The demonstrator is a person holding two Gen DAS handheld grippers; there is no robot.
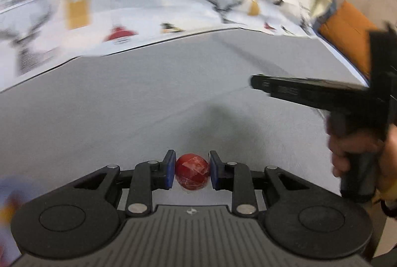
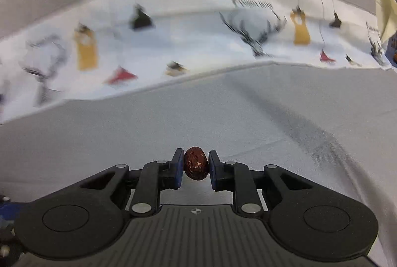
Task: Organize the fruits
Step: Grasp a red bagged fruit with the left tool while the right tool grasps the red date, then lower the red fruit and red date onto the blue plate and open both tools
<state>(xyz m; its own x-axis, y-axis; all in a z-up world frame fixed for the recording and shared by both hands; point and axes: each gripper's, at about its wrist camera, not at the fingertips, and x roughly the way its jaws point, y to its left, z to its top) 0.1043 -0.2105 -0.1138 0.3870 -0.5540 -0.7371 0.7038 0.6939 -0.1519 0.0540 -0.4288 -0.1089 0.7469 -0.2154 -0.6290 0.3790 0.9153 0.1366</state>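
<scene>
Two fisheye views looked forward along a pair of hand-held grippers above a grey cloth (image 1: pixel 153 98), which serves as the landmark here. The surface under it could have been a desk or a bed; the pictures did not settle that. The left hand-held gripper (image 1: pixel 191 171) was closed on a small red fruit (image 1: pixel 192 171), round and glossy with pale streaks on its skin, pinched at its widest part between the two blue pads (image 1: pixel 170 171). The fruit sat clear above the grey cloth, probably lifted so that it could be carried without rolling. The right hand-held gripper (image 2: pixel 196 167) was closed on a darker, wrinkled brown-red fruit (image 2: pixel 196 164) (possibly a dried date, though it was too small to be sure), also gripped across its middle and also raised above the grey cloth. Holding one fruit in each tool suggested the two kinds were being kept apart for sorting. Beyond the far edge of the grey cloth lay a white printed cloth (image 2: pixel 188 43) with antlers, yellow tags and small red and black shapes, all blurred. In the left view, the right tool appeared as a dark body over the right side of the grey cloth, held by the person's right hand (image 1: pixel 352 150). No bowl or tray was clearly visible, so where each fruit belonged could not be told.
</scene>
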